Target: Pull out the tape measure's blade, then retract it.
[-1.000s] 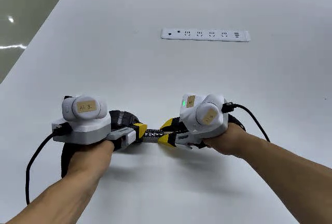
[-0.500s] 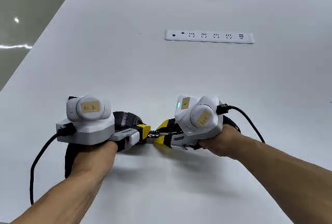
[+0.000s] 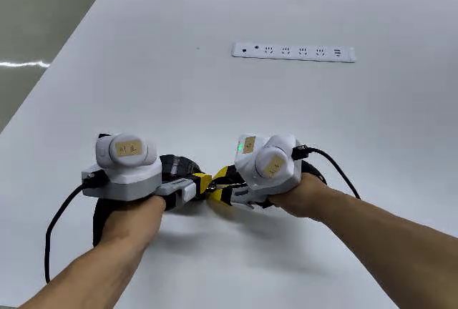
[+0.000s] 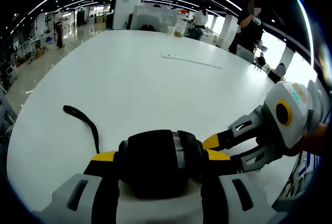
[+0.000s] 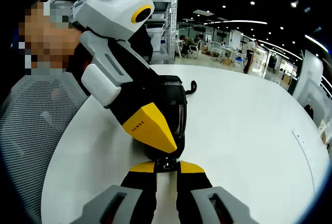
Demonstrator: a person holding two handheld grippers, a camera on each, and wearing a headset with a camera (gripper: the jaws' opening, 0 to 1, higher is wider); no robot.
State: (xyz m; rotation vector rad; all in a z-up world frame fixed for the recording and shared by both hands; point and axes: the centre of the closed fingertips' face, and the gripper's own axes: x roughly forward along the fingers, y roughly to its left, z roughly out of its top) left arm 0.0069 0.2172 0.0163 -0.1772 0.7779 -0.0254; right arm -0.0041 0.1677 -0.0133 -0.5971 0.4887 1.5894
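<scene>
Here the left tongs (image 4: pixel 161 154) clamp the black round tape measure (image 3: pixel 177 165); the right tongs (image 5: pixel 167 169), just right of it, pinch its short blade stub (image 3: pixel 213 188), lying left-to-right.

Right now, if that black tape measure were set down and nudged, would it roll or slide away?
Probably neither. The tape measure looks boxy and chunky, so it would likely sit firm. Its dark casing seems rubbery, so grippy rather than slippery. Its strap lies limp on the table, so it would probably just trail behind.
</scene>
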